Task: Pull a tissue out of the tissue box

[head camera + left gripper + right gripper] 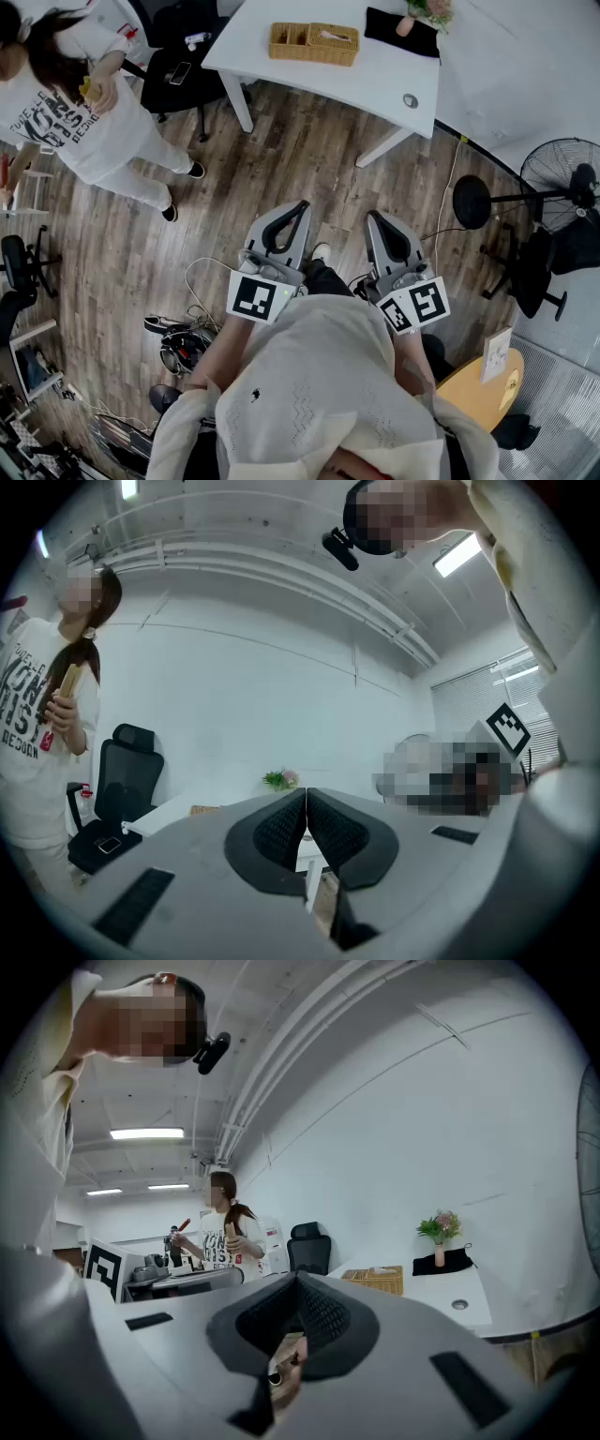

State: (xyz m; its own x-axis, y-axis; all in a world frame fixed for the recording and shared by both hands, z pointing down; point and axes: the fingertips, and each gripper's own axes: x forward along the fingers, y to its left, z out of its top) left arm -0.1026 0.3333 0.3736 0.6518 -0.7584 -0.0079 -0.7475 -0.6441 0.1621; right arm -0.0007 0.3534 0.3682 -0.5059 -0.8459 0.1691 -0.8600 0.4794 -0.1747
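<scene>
I cannot make out a tissue box in any view. My left gripper [301, 205] [306, 795] is held level at waist height over the wooden floor, its dark pads pressed together with nothing between them. Beside it, the right gripper [373, 217] [297, 1280] tilts slightly down; its jaws meet at the tips and hold nothing. Both point toward a white table [309, 80] [441, 1299] some way ahead. On that table stand a wicker basket [314, 42] [377, 1280], a black cloth [401, 33] and a small vase of flowers [419, 13] [440, 1232].
A person in a white printed shirt [84, 103] [42, 733] [228, 1232] stands at the left near a black office chair [183, 70] [117, 789]. A standing fan [562, 183] is at the right, a round wooden table [483, 394] at the lower right, and cables [187, 337] lie on the floor.
</scene>
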